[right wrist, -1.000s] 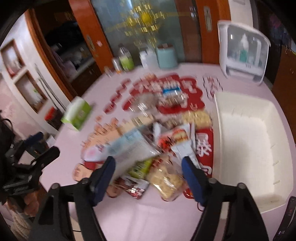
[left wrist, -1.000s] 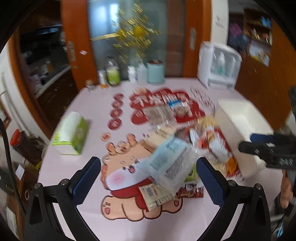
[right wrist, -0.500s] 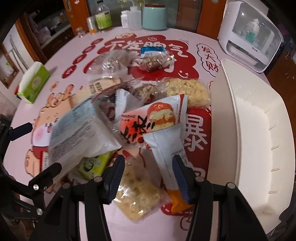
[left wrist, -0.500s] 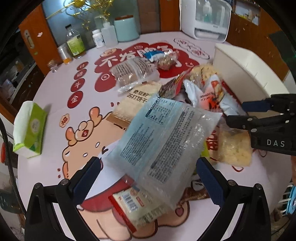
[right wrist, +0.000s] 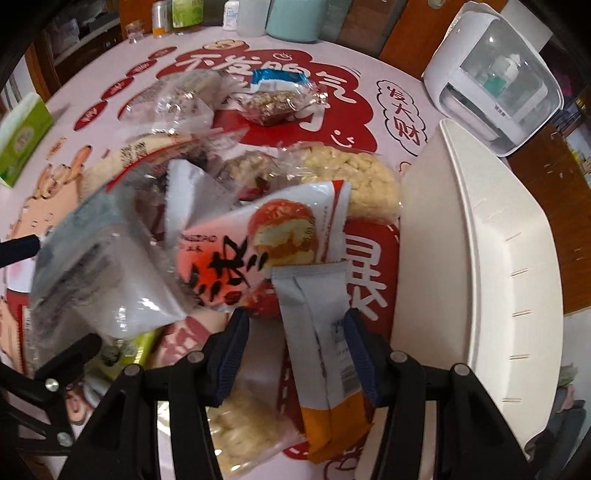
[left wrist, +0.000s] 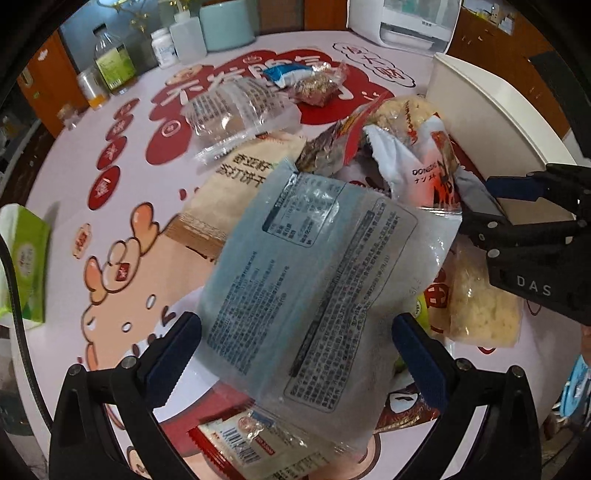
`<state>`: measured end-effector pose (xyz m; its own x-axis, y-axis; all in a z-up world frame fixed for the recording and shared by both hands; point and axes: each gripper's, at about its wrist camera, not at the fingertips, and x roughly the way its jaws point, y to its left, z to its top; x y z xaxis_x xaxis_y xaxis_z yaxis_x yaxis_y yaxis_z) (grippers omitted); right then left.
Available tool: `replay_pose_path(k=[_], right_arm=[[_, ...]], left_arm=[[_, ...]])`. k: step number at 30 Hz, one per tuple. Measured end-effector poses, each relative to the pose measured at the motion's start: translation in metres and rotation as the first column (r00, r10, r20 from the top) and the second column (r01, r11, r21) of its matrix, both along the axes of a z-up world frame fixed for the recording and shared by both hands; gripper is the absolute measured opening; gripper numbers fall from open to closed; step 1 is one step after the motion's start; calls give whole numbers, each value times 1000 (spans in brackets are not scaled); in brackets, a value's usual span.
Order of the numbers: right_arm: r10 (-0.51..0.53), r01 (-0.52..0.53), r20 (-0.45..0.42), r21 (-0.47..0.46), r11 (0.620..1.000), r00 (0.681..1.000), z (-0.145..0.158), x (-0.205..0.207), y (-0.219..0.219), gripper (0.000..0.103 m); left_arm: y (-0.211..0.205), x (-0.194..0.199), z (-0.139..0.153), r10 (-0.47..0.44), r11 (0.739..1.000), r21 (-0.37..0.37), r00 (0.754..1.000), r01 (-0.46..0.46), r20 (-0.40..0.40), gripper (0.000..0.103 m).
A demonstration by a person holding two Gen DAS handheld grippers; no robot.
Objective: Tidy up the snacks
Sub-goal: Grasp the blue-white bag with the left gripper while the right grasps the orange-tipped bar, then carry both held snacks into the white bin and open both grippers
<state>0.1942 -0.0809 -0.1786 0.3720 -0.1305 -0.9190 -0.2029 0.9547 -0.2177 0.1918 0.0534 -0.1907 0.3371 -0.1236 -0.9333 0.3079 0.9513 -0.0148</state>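
A heap of snack packets lies on the pink printed table. My left gripper [left wrist: 295, 343] is open, low over a pale blue packet [left wrist: 314, 273] that lies between its fingers. My right gripper [right wrist: 295, 339] is open, its fingers on either side of a grey and orange packet [right wrist: 325, 365] without touching it. It shows at the right in the left wrist view [left wrist: 495, 199]. A red and white packet [right wrist: 258, 251] lies just beyond it. The white bin [right wrist: 480, 258] stands to the right of the heap.
A green tissue pack [left wrist: 22, 258] lies at the table's left edge. Bottles and a teal canister [left wrist: 225, 22] stand at the far edge. A white appliance [right wrist: 495, 85] stands at the far right. A clear packet [left wrist: 236, 110] and a blue-topped packet [right wrist: 277, 96] lie beyond the heap.
Both grippers have come down and closer to the heap. The right gripper's fingers have narrowed around the grey and orange packet. The blue packet now fills the left view.
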Motion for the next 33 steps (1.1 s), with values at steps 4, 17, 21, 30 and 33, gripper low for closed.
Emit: replay_pose_path(k=[4,17,21,30,33], right_arm=[[-11,10,-7,-23,1000,1000,-9,5,-3,55],[5,3,82,-95,995,997,-8,-4,-6,26],[-8,15,110,-57,998,994,-4,-10,-13,20],[-4,-15,249,74,997,969,40,-46,-17,18],[-1,-39,288,131,991,958,58,-64,-21,18]], left_arm=[[3,5,-5,9,1000,-28,1000,-10,-14,103],[-11,-9,0,63,998,12,997,-64,32,87],[-17,-22,15,45,999,0,996,-45,72,43],[-24,-43,37,84,996,-52,990,-79,116,7],[-19,-49,49,101,993,-75,985,-91,142,5]])
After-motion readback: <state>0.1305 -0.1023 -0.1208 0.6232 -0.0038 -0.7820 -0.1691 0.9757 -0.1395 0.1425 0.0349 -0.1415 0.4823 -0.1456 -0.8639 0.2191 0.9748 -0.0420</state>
